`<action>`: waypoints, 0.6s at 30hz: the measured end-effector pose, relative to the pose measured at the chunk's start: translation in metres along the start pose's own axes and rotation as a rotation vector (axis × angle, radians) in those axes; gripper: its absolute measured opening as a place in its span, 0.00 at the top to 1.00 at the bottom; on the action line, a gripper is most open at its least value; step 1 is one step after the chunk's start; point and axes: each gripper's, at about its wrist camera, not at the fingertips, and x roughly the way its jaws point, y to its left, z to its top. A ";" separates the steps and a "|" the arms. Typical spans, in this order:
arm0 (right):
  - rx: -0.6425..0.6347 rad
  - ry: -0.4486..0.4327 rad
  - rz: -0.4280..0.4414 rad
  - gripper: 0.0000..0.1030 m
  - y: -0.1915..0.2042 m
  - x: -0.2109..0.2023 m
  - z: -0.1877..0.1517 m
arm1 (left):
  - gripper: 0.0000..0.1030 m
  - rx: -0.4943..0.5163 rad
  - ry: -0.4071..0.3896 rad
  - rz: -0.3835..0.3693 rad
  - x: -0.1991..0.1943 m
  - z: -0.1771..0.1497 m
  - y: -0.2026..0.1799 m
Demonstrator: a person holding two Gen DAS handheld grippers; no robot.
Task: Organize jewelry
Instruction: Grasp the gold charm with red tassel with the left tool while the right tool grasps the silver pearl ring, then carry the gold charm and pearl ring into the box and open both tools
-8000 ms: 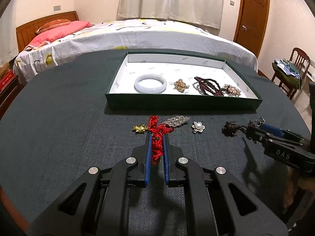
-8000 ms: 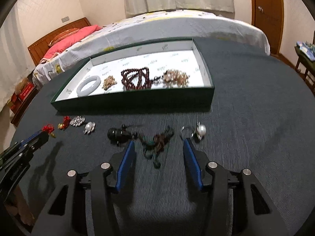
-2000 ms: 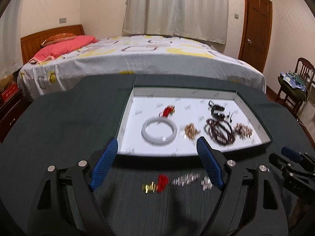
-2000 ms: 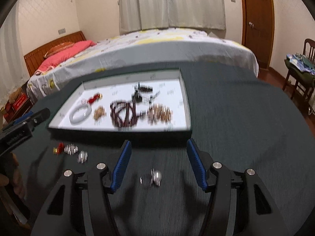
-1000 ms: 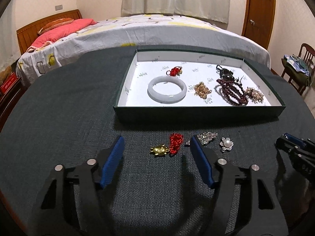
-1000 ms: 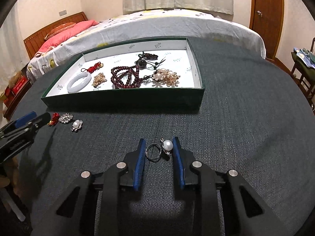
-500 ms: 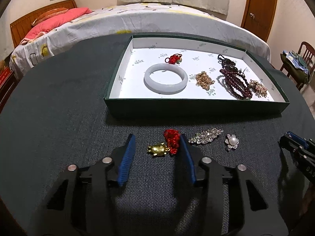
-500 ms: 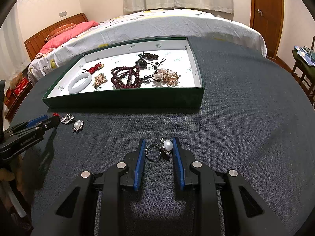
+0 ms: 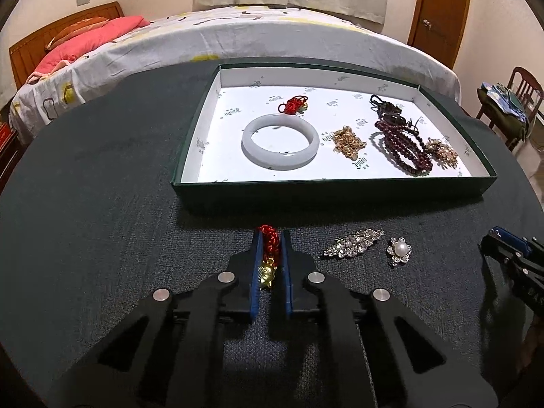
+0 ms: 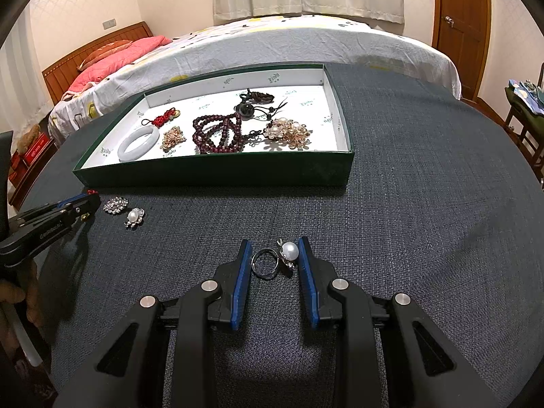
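1. A bedroom: a bed (image 9: 238, 30) stands behind a round table (image 9: 85, 187) covered in dark cloth.
2. A green tray (image 9: 333, 193) with a white lining sits on the table and holds a white bangle (image 9: 280, 141), dark red beads (image 9: 404, 146) and other pieces.
3. The left gripper (image 9: 271, 238) is clenched on a red-knot gold charm (image 9: 269, 255) just in front of the tray.
4. Beside it lie a rhinestone brooch (image 9: 353, 243) and a pearl flower brooch (image 9: 399, 250).
5. The right gripper (image 10: 273, 248) is parted, its blue pads (image 10: 243, 272) flanking a pearl ring (image 10: 275, 258) on the cloth; contact is unclear.
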 end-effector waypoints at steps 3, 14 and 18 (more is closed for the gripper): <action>0.003 -0.001 0.004 0.72 0.000 0.000 0.000 | 0.90 -0.005 -0.006 -0.001 -0.001 -0.001 0.000; -0.010 -0.026 0.012 0.72 0.006 -0.005 0.001 | 0.91 -0.011 -0.034 0.007 -0.011 -0.001 0.000; -0.010 -0.029 0.009 0.72 0.006 -0.006 0.002 | 0.91 -0.013 -0.037 0.008 -0.015 -0.003 0.000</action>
